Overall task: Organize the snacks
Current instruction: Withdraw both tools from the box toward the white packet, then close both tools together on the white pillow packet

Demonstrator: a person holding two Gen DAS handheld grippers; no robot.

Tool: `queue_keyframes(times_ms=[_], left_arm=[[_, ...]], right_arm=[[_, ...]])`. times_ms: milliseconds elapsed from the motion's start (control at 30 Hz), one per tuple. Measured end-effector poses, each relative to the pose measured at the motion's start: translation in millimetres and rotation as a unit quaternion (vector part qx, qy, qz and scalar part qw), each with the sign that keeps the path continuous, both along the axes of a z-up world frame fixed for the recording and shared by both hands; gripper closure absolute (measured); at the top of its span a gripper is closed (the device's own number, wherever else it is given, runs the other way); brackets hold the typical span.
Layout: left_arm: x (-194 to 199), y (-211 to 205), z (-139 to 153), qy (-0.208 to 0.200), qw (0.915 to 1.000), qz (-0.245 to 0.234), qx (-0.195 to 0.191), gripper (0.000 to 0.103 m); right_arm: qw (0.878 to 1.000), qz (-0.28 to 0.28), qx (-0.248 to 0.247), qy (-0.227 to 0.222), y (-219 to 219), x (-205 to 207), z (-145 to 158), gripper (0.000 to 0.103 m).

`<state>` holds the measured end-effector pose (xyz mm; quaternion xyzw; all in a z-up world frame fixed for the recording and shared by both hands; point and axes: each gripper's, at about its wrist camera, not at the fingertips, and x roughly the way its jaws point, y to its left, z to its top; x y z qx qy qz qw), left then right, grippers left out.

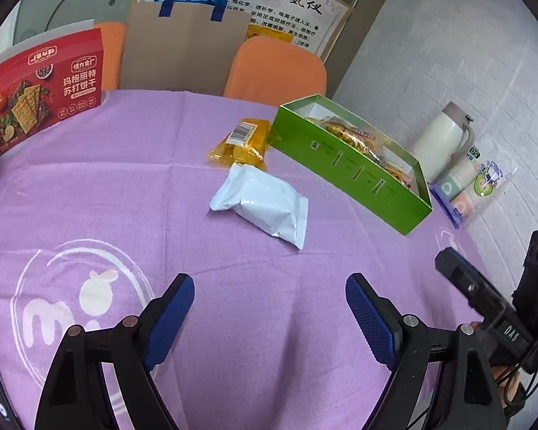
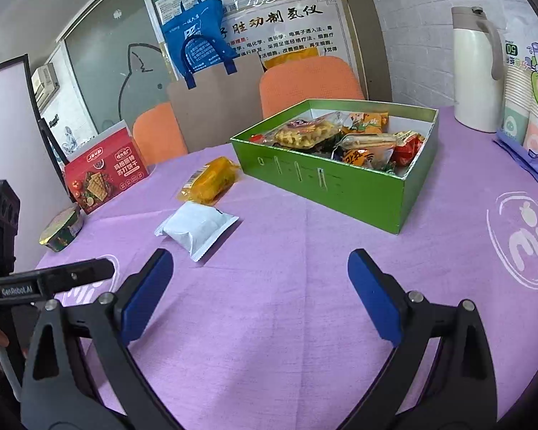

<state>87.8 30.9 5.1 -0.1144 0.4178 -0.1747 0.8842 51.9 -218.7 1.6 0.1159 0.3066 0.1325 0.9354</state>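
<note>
A table (image 2: 305, 304) with a purple cloth fills most of the room in front of me. On it stands the green box (image 2: 358, 193), open at the top, and I take it as the landmark. Inside the box lie several snack packs (image 2: 340, 139), close together; I cannot count them well.

Behind the box are two orange chairs (image 2: 310, 79) and a brown paper bag (image 2: 215, 107) with blue handles. To the right of the box, near the wall, stands a white jug (image 2: 473, 75), and just beside the jug there is a pack of paper cups (image 2: 527, 114).

Far to the left of the box a red cracker box (image 2: 104, 172) stands upright, and in front of it a small round tin (image 2: 62, 229).

Just left of the box lies a yellow pack (image 1: 242, 141). A white pack (image 1: 262, 206) lies touching the yellow one, on the side further from the box.

The left gripper (image 1: 270, 317) hovers above the cloth on the near side of the white pack, its jaws wide and empty. The right gripper (image 2: 260, 295) is in front of the box, jaws wide too, nothing between them.
</note>
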Motion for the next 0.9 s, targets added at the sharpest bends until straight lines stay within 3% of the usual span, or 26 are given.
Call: queue_keyframes(times_ms=[267, 400, 467, 733, 900], left_arm=[[53.5, 3.4, -1.9, 0.004, 0.9999, -0.014, -0.007, 0.016], [77.5, 5.2, -9.6, 0.014, 0.9995, -0.027, -0.013, 0.032], [87.2, 4.6, -12.3, 0.018, 0.9993, -0.031, -0.013, 0.037], [119.0, 2.7, -24.9, 0.032, 0.9981, -0.05, -0.016, 0.037], [129.2, 2.0, -37.9, 0.05, 0.996, -0.069, -0.027, 0.054]], right_arm=[[0.998, 0.052, 0.004, 0.034, 35.4, 20.4, -13.7, 0.005], [0.996, 0.068, 0.0, 0.051, 52.7, 38.1, -19.5, 0.007], [0.995, 0.076, 0.005, 0.062, 60.4, 49.4, -23.2, 0.012], [0.991, 0.089, 0.018, 0.099, 76.3, 90.3, -41.5, 0.026], [0.988, 0.095, 0.026, 0.117, 82.1, 107.8, -50.0, 0.037]])
